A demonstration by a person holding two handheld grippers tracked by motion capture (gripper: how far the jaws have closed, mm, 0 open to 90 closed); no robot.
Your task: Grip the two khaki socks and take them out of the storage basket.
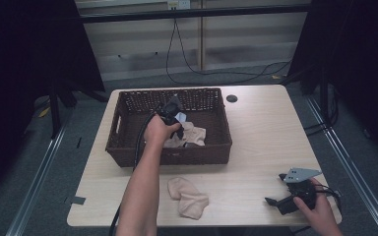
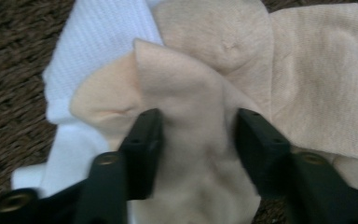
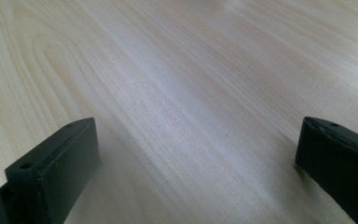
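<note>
A beige cloth (image 2: 191,154) lies bunched in the wicker basket (image 1: 123,147), toward its near right part, on top of a white ribbed cloth (image 2: 98,51) and beside more beige fabric (image 2: 317,79) to the right in the left gripper view. A raised fold of the beige cloth runs straight up between the jaws of the left gripper (image 2: 198,140), its long axis in line with them. The jaws stand on either side of the fold and press against it, so the gripper looks to be grasping the beige cloth, though how firmly I cannot tell. In the high view the left gripper (image 1: 176,118) reaches down into the basket from the near side, and this hand is plainly the nearer one to the cloth.

A second beige cloth (image 1: 189,196) lies on the table (image 1: 266,137) just in front of the basket, near the table's near edge. The right gripper (image 1: 280,196) rests well apart at the near right corner, released, its jaws spread wide over bare wood (image 3: 191,93).
</note>
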